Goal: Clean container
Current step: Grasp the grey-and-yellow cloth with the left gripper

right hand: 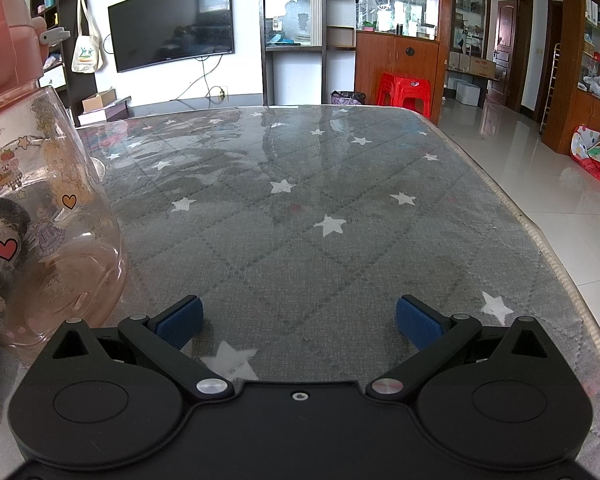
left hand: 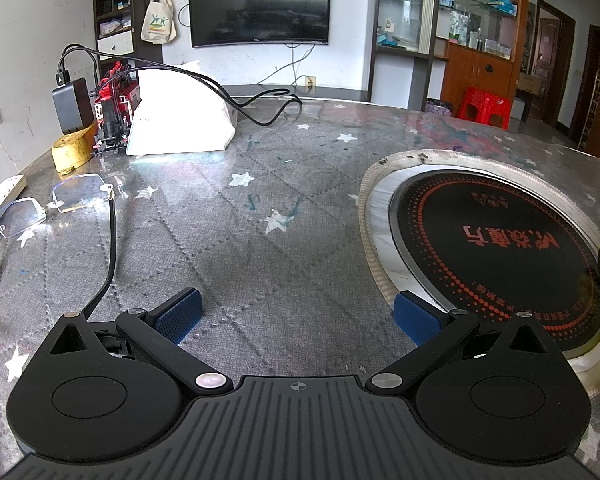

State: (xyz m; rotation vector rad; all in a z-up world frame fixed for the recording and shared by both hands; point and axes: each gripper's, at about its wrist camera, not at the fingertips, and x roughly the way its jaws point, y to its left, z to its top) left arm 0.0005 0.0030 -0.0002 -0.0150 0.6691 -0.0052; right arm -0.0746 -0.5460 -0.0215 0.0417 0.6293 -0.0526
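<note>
Right wrist alone shows the pink-lidded bottle (right hand: pixel 40 208); left shows glasses (left hand: pixel 52 204); both jaws spread, empty.

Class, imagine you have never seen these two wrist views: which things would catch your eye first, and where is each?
In the right wrist view, a clear pink bottle printed with hearts and cartoon girls looms at the far left, just beside the open right gripper. In the left wrist view, the round black induction cooktop with red lettering sits set into the table right of the open left gripper, and rimless eyeglasses lie on the star-patterned table cover at the left.
</note>
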